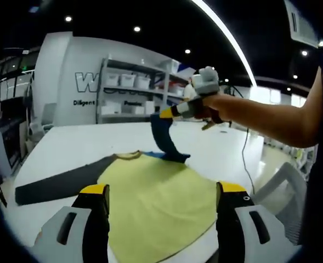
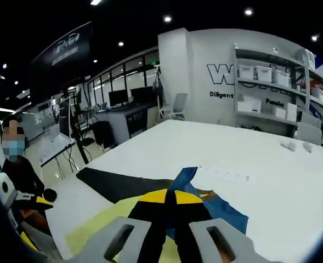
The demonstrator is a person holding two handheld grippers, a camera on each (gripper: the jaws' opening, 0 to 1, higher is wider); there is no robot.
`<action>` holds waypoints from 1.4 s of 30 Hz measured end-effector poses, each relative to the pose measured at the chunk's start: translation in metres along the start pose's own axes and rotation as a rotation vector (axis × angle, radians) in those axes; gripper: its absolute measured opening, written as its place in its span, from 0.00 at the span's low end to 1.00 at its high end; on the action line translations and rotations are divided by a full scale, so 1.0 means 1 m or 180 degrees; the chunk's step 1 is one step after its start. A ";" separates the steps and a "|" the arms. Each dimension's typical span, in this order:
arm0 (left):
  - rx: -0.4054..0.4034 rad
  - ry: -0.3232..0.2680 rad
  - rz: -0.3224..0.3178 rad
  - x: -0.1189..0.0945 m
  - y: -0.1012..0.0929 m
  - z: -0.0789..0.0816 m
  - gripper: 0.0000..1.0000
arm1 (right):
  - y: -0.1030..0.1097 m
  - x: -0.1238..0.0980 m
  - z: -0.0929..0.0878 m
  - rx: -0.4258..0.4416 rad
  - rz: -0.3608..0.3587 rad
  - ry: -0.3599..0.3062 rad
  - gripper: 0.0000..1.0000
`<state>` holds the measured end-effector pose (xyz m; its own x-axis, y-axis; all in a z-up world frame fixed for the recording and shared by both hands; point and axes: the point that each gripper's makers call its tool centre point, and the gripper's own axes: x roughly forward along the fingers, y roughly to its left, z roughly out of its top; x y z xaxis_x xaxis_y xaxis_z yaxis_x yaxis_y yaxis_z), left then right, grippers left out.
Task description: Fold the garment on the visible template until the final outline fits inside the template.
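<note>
Open table (image 2: 271, 164) beyond garment (image 1: 156, 203)

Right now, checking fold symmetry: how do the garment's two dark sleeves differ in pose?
The left sleeve lies flat, spread along the white table; the right sleeve is lifted off it, hanging curved. The right gripper is shut on the right sleeve, while the left gripper is open over the yellow body, and nothing holds the left sleeve. Both sleeves look darker than the yellow body.
</note>
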<state>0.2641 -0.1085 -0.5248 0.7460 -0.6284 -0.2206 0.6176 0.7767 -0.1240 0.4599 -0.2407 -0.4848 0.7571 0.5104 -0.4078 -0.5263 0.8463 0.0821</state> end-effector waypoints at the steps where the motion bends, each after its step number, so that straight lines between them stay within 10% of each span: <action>1: -0.0001 0.0002 0.0001 0.000 0.000 0.000 0.75 | 0.002 0.002 -0.001 -0.0001 0.0011 0.0010 0.00; 42: -0.0091 0.0039 0.0025 0.000 0.004 -0.003 0.74 | 0.080 0.100 -0.104 0.0210 0.0347 0.0600 0.00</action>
<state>0.2662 -0.1054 -0.5282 0.7476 -0.6217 -0.2336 0.6041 0.7827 -0.1498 0.4532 -0.1381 -0.6132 0.6082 0.5672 -0.5554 -0.5700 0.7990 0.1918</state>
